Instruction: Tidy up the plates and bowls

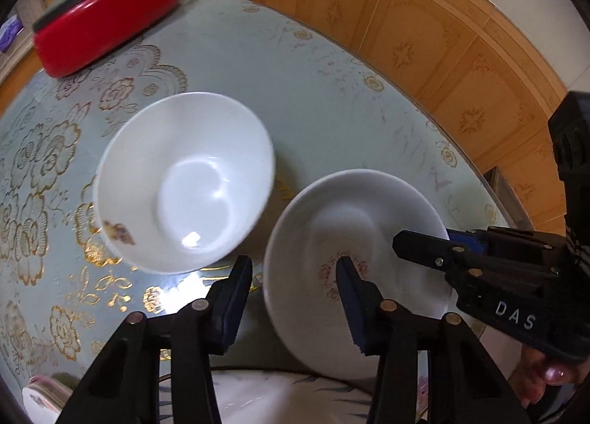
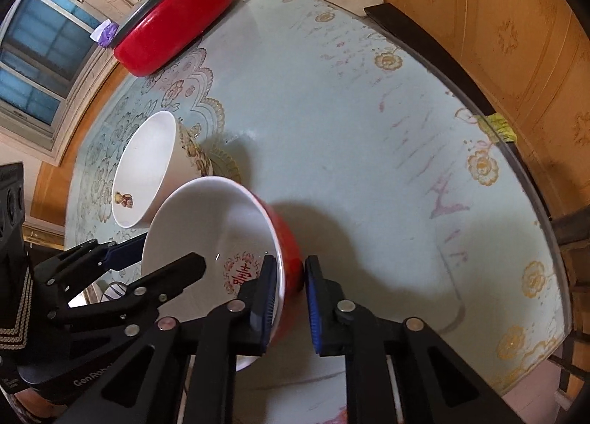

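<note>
Right wrist view is showing my right gripper (image 2: 289, 291) straddling the rim of the red bowl (image 2: 221, 250) at lower centre of the frame: one finger is sitting inside against the white wall, the other outside by the red wall. The pads look spread slightly wider than the rim, so I am judging this as not yet pinching, though a light touch on the inner pad cannot be ruled out.

Left wrist view is showing my left gripper (image 1: 295, 276) spread wide on the opposite rim of the same bowl, in the lower right of that frame, one finger over the printed centre and the other outside, touching nothing that I can see.

The white bowl (image 1: 184, 180) is standing upright on the table (image 1: 332, 92), just beside the red bowl; in the right wrist view it is lying up and to the left of it, rims nearly touching. So the carry, as I am judging it, is running short and leftward, with the right gripper being the one already placed on the rim.

The red electric pot (image 2: 173, 18) is sitting far off in the upper left.
</note>
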`<state>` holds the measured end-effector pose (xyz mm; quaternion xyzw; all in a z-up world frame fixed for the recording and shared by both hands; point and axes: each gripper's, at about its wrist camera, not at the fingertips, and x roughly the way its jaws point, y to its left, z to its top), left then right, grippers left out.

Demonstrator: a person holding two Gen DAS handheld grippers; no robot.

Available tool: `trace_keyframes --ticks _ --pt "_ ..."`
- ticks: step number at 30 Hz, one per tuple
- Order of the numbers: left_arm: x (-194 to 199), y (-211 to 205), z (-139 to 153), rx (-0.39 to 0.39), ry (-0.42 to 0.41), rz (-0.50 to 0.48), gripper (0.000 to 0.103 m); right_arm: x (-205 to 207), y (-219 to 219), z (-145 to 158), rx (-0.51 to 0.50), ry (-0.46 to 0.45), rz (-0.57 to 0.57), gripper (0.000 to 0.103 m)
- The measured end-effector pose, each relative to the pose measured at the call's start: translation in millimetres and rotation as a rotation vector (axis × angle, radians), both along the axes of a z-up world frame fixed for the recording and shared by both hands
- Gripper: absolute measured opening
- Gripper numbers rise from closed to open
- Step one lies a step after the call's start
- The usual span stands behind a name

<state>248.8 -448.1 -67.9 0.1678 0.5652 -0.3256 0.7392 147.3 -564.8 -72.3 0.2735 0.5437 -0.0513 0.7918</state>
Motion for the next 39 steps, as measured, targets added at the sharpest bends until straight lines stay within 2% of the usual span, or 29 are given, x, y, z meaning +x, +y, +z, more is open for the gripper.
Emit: trace_keyframes --ticks 6,10,12,14,17,27,31,39 --pt "-0.9 -15.6 -4.4 0.004 0.010 -0.018 0.047 -8.0 -13.2 4.3 -0.042 0.002 -0.025 0.013" --pt "-0.7 -26.8 -11.3 0.020 0.019 -0.033 0.047 -14.0 -24.1 3.3 -0.018 0.006 -0.056 0.013" --pt "-1.9 -29.0 -15.3 0.025 0.036 -0.051 0.036 -14.6 -24.5 2.2 -0.015 0.012 -0.056 0.013" --pt "-2.7 -31.7 -19.4 0.041 0.050 -0.060 0.034 -10.5 -22.2 -1.5 -0.011 0.024 -0.051 0.013" --pt "-4.4 -33.6 -23.6 0.054 0.060 -0.074 0.027 -7.5 -19.5 -9.6 0.023 0.044 -0.051 0.014" --pt "-1.3 -30.5 -24.6 0.008 0.054 -0.076 0.022 -12.1 -15.3 -15.5 0.033 0.035 -0.070 0.015" --pt "-11.5 -30.2 -14.6 0.008 -0.010 -0.099 0.022 -21.7 -14.6 -9.9 0.034 0.018 -0.076 0.015" --pt "-20.7 -21.2 12.6 -0.036 -0.044 -0.105 0.022 -33.0 -17.6 13.1 0.006 -0.015 -0.095 0.016"
